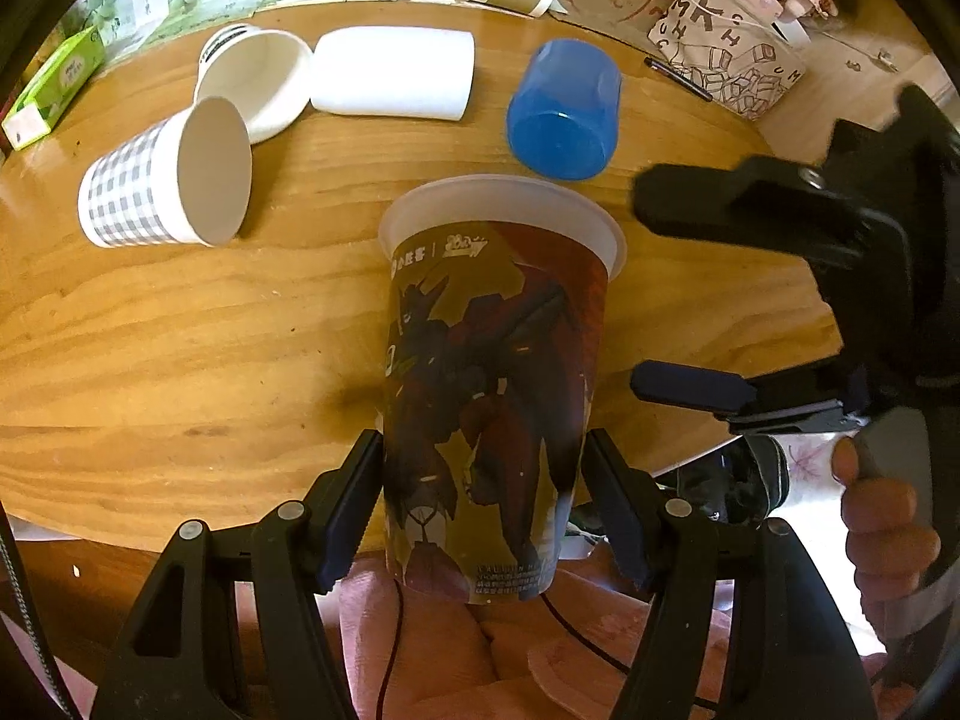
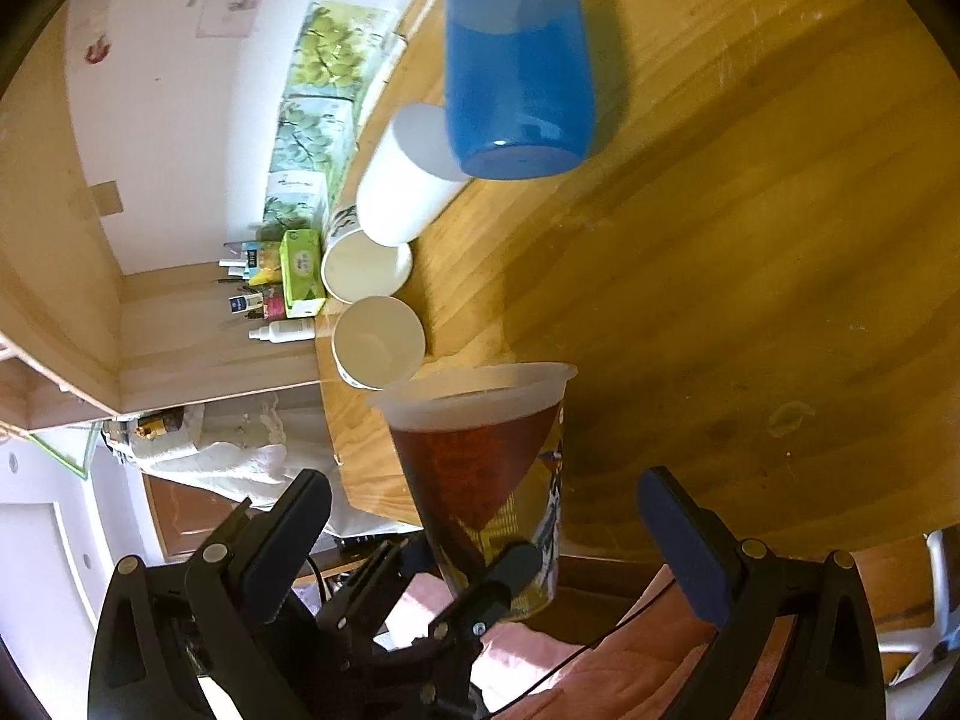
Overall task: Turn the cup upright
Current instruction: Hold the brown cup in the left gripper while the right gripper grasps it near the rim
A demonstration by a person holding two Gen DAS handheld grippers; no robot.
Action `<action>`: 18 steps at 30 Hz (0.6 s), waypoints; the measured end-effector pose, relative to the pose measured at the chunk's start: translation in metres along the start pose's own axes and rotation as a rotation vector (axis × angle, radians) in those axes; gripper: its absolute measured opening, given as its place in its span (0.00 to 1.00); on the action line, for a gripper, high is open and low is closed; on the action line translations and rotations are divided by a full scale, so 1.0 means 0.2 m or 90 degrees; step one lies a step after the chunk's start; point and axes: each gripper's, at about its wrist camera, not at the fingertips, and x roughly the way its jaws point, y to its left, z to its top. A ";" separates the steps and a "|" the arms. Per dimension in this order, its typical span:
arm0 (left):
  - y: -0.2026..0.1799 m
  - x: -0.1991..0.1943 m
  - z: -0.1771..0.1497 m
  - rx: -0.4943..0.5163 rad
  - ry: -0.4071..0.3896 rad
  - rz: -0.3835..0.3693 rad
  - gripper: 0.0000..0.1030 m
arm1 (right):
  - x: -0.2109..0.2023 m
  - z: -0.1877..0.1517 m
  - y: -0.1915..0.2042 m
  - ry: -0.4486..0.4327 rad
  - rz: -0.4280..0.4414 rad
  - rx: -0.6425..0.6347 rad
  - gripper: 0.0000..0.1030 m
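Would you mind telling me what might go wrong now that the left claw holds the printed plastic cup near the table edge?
The left claw pinches the printed plastic cup only near its base, so it may swing or slip. The open right claw waits close beside its rim and might knock it. The blue plastic tumbler lies just beyond and may get bumped.

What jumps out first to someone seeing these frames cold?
The printed cup clamped near its base in the left gripper, at the near edge of the wooden table. Behind it a blue cup lies on its side; the right gripper is open beside the held cup.
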 end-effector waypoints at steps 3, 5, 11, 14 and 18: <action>-0.01 0.01 0.00 -0.003 0.005 0.000 0.69 | 0.04 0.03 0.00 0.017 -0.002 0.008 1.00; 0.00 0.01 0.00 -0.003 0.008 -0.002 0.69 | 0.06 0.05 0.00 0.030 -0.004 0.012 0.99; 0.01 0.02 -0.01 -0.008 0.014 -0.011 0.69 | 0.12 0.07 0.01 0.065 -0.018 0.017 0.99; 0.02 0.02 0.00 -0.010 0.015 -0.017 0.68 | 0.15 0.08 0.02 0.073 -0.029 0.011 0.99; 0.05 0.03 0.00 -0.025 0.018 -0.037 0.68 | 0.17 0.08 0.03 0.079 -0.033 0.007 0.90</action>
